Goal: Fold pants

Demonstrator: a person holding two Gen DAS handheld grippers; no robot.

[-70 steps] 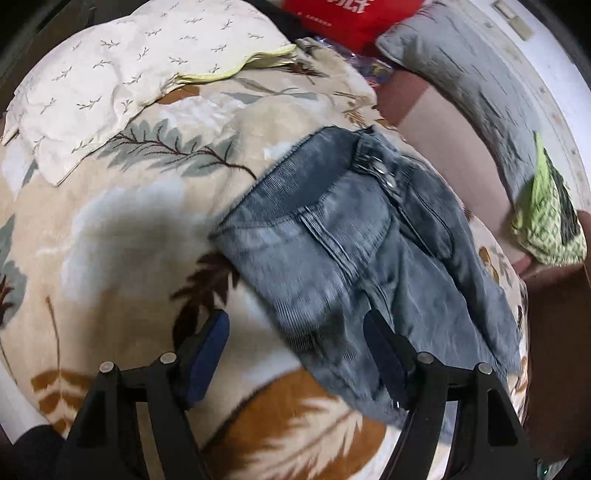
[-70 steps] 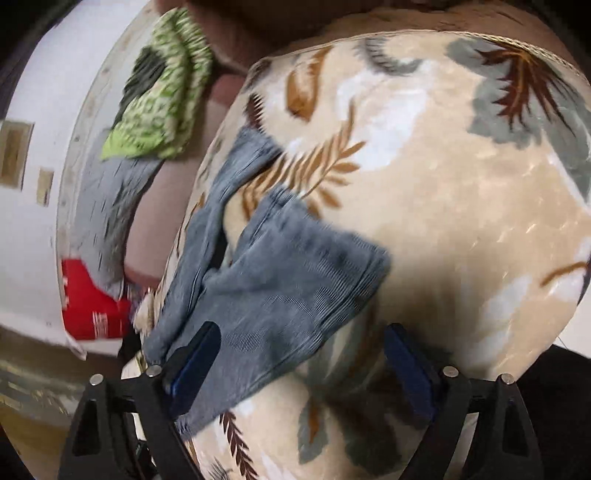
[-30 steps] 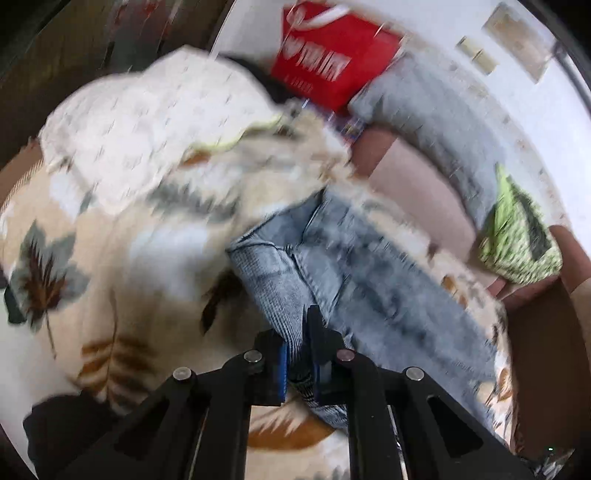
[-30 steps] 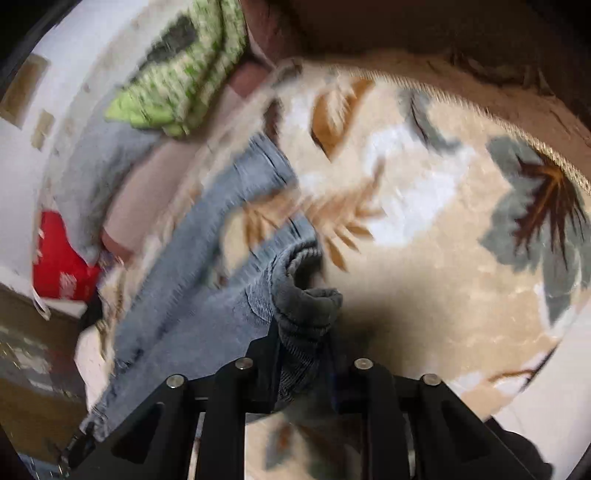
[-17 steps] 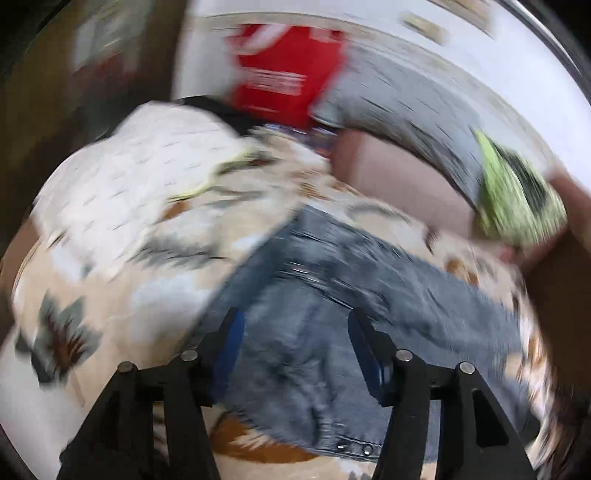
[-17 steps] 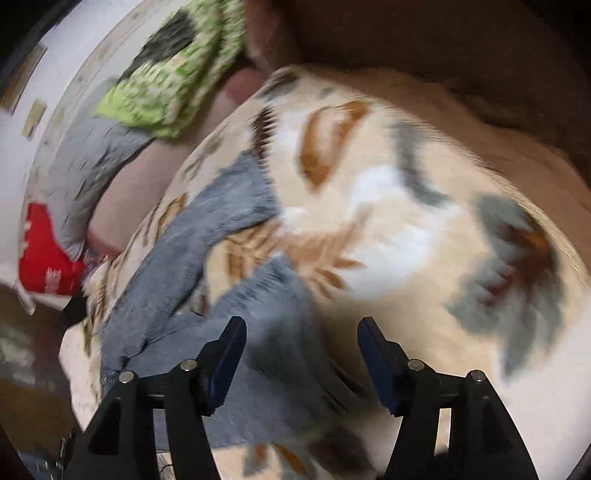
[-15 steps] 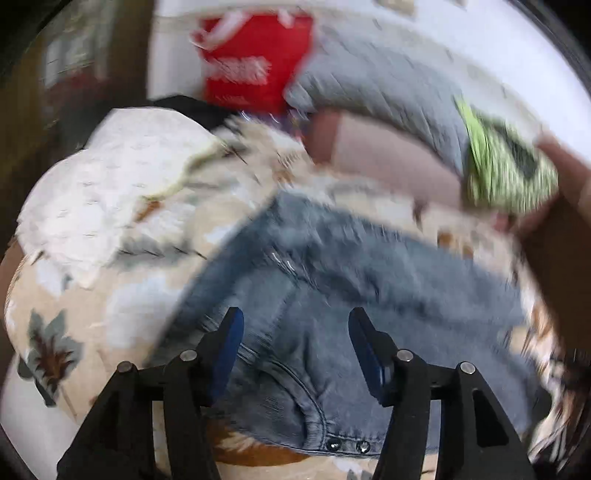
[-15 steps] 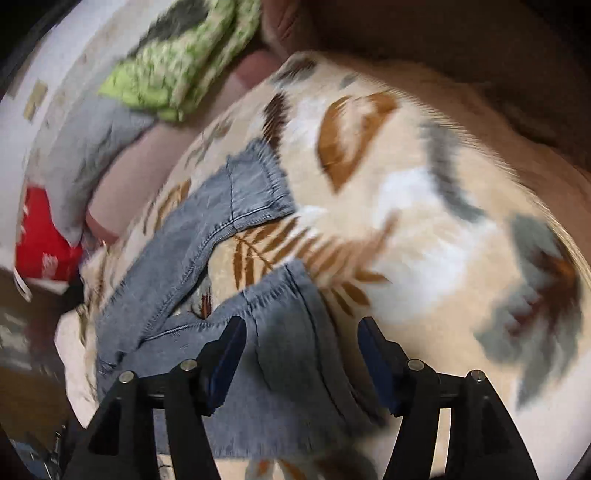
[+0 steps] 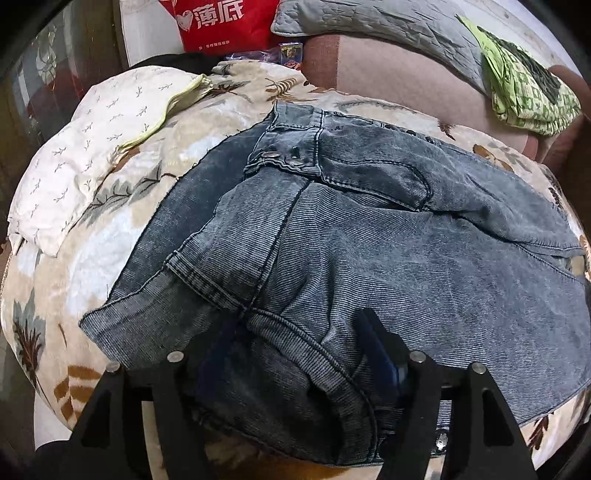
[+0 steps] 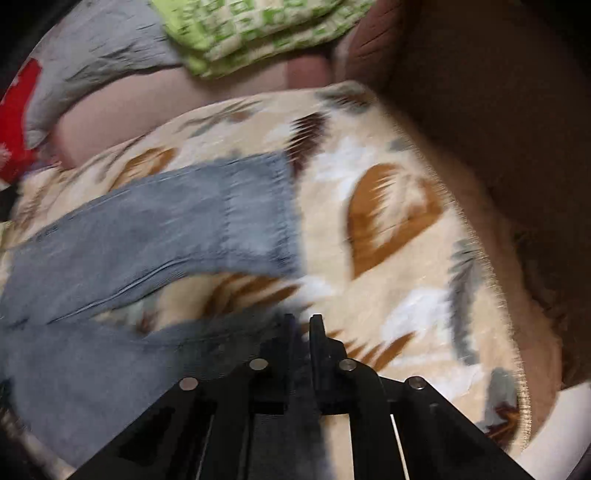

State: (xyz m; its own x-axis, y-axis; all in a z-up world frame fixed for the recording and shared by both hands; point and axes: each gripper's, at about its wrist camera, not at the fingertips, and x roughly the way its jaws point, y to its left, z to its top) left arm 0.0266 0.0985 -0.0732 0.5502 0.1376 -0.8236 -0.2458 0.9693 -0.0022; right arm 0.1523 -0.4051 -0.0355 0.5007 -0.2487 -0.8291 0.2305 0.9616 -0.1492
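Grey-blue denim pants (image 9: 369, 229) lie on a leaf-print blanket (image 9: 110, 229), waist and snaps toward the far side, with a folded flap on the near left. My left gripper (image 9: 299, 354) hovers low over the near bunched denim. Its jaws are opening, the cloth bulges between them, and the pads (image 9: 380, 354) do not press it. The right wrist view is blurred. There, one pants leg (image 10: 166, 221) stretches left to right across the blanket (image 10: 388, 229). My right gripper (image 10: 301, 325) is shut on the end of the nearer leg.
A white patterned cloth (image 9: 92, 140) lies on the blanket at the left. Behind are a red bag (image 9: 221, 22), a grey quilted pillow (image 9: 369, 29), a green patterned cloth (image 9: 528, 92) and a pink cushion (image 9: 388, 74). The blanket's edge drops off at the right (image 10: 517, 369).
A second ago both grippers pinched denim; both then let go and opened. The left has since dropped closer over the waist area, still open. The right has shifted and shut on a leg end.
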